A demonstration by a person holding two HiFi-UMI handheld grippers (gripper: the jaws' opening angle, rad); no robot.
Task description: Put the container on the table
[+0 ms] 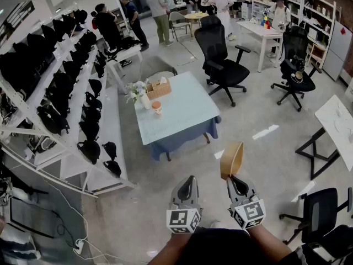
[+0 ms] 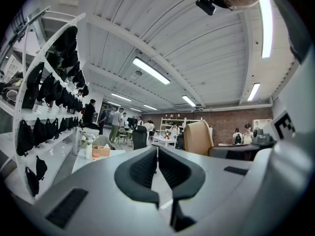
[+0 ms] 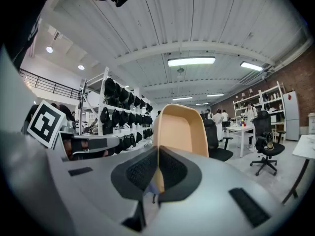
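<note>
Now | right claw (image 3: 157, 156) pinches container (image 3: 179, 132) rim (tilted) | table (image 1: 185, 112) well apart

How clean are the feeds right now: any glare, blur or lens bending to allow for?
Head view: even light, no glare, lines bowed toward the edges, table crisp. Left gripper view: heavy fisheye, black corners, ceiling lights blown white, left tongs soft up close. Right gripper view: same fisheye, container sharp higher up, blurred where the right tongs pinch it.
</note>
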